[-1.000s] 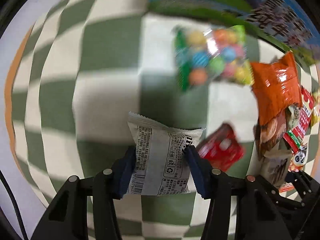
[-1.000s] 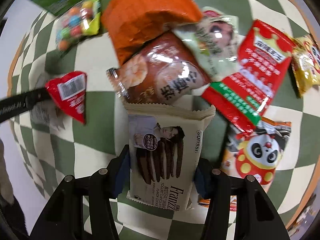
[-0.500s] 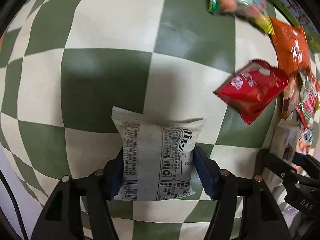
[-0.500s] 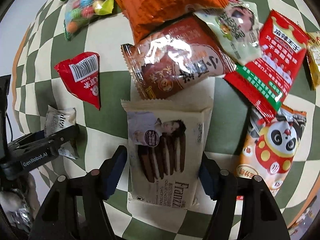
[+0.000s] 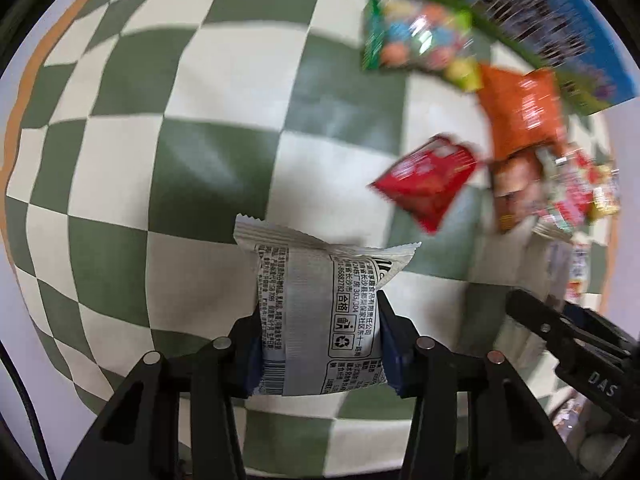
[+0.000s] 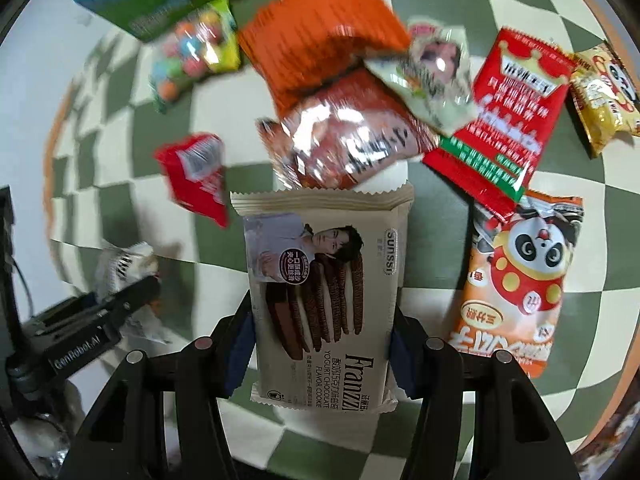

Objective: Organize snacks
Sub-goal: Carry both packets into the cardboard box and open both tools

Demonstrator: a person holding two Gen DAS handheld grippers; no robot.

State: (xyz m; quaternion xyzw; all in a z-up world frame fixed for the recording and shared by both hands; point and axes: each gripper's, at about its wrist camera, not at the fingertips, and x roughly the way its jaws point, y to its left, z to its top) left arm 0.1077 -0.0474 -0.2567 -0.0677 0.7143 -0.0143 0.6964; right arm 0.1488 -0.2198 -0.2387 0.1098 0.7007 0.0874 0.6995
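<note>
My left gripper (image 5: pixel 320 336) is shut on a small grey-white snack packet (image 5: pixel 316 312), held above the green-and-cream checkered cloth (image 5: pixel 192 160). My right gripper (image 6: pixel 322 340) is shut on a beige Franzzi cookie pack (image 6: pixel 324 280), its far end next to the brown glossy packet (image 6: pixel 352 136). The left gripper with its packet also shows at the left of the right wrist view (image 6: pixel 116 300). The right gripper shows at the lower right of the left wrist view (image 5: pixel 576 344).
A pile of snacks lies ahead: red triangular packet (image 6: pixel 196 176), orange bag (image 6: pixel 316 36), candy-ball bag (image 6: pixel 192 52), red crown packet (image 6: pixel 508 108), panda packet (image 6: pixel 516 280), yellow packet (image 6: pixel 604 92). A green-blue box (image 6: pixel 160 4) lies at the far edge.
Both packets have been lifted off the cloth with the jaws tight on them. The left gripper has tilted and the snack pile has slid back into its view.
</note>
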